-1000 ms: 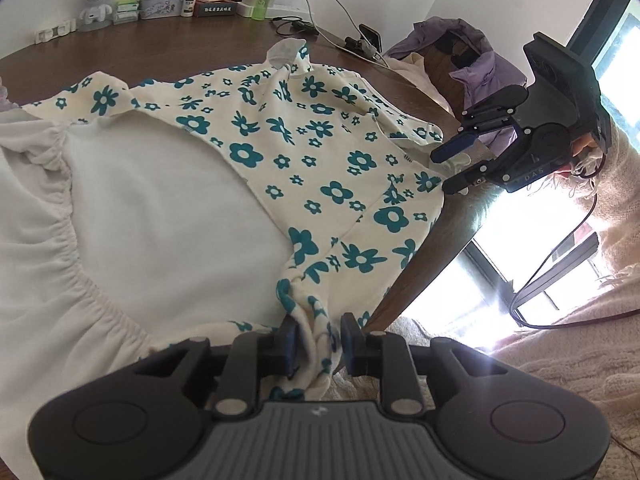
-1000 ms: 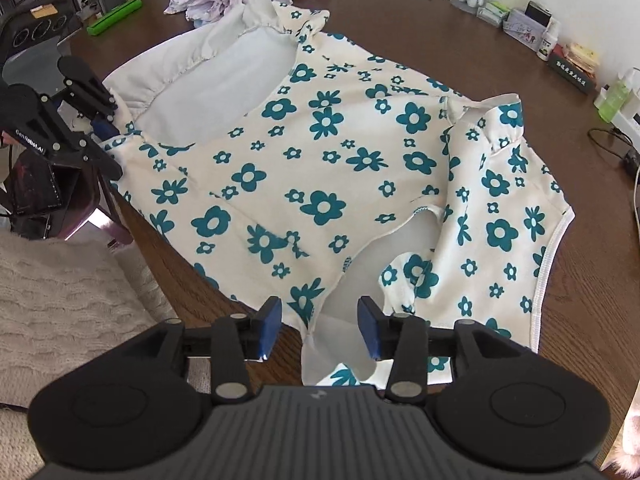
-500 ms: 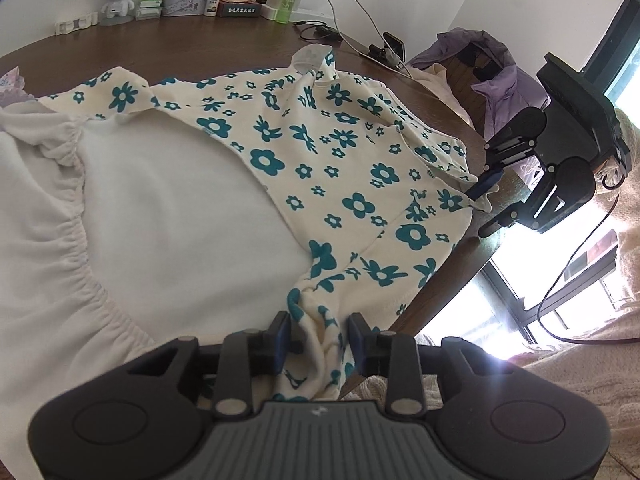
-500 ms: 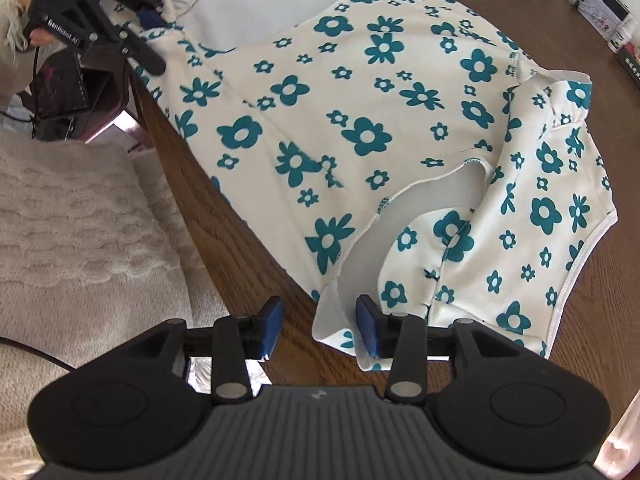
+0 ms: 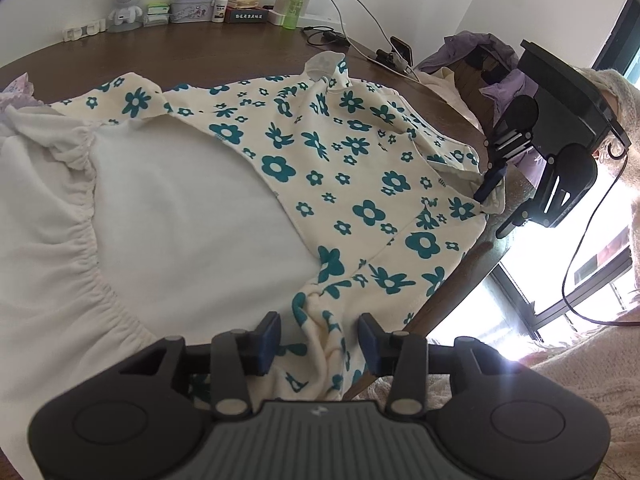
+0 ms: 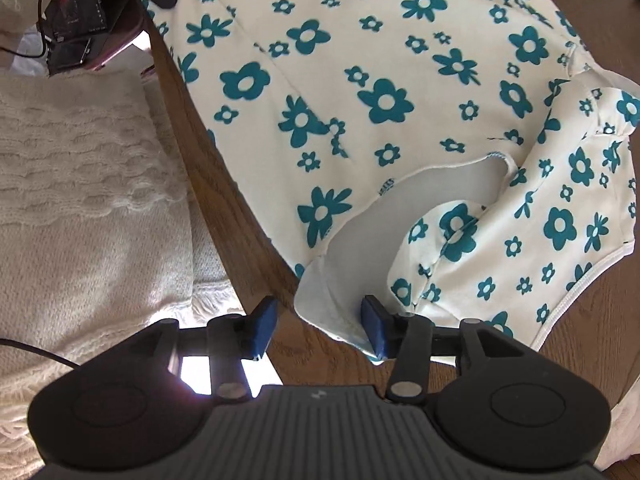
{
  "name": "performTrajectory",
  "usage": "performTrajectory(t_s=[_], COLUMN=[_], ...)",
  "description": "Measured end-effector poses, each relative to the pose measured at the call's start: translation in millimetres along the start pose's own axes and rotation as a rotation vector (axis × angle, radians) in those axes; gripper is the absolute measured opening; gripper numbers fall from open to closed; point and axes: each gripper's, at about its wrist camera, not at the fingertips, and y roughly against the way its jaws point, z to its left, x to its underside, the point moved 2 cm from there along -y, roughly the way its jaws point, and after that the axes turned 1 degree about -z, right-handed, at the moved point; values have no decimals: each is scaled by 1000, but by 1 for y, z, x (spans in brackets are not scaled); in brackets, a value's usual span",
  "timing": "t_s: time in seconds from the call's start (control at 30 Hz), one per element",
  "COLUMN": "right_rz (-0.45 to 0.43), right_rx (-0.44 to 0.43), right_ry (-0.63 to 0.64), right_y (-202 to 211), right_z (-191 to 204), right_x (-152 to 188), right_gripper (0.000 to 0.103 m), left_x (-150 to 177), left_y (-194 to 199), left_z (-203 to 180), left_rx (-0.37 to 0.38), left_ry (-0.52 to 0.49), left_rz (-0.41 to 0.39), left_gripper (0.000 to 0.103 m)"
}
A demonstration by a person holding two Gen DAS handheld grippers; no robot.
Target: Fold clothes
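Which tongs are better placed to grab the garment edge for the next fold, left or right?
Probably left. The left tongs are opening but straddle a bunched fold of the floral top. The right tongs, also opening, have only a thin corner by one pad, with bare table beneath.

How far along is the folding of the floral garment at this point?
Early. Done: the floral garment lies spread on the wooden table, white lining showing. In hand: both tools are opening, the left tool around a bunched edge, the right tool around the white corner at the table's edge. Left: no tidy fold shows yet.
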Motion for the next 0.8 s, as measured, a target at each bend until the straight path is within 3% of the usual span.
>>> performTrajectory(t_s=[0.17, 0.2, 0.27, 0.33, 0.43, 0.53, 0.8], right_rz=[-421, -489, -545, -573, -626, -686, -601], right_rx=[28, 54, 155, 226, 233, 185, 83], right_ry=[-236, -291, -385, -511, -650, -684, -728], right_y=[52, 59, 63, 54, 50, 50, 24], right_z=[-21, -28, -41, -64, -103, -124, -164], right_x=[9, 10, 7, 2, -5, -21, -88], right_gripper=[65, 69, 71, 71, 68, 52, 51], left_x=[-10, -16, -31, -48, -76, -101, -131], left_y=[30, 39, 51, 54, 44, 22, -54], left_z=[19, 24, 33, 40, 51, 58, 71], left_rx=[100, 94, 5, -111, -247, -327, -506], left_ry=[87, 100, 100, 87, 19, -74, -436], left_rz=[-98, -131, -181, -200, -209, -187, -60], left_gripper=[56, 63, 67, 67, 66, 66, 61])
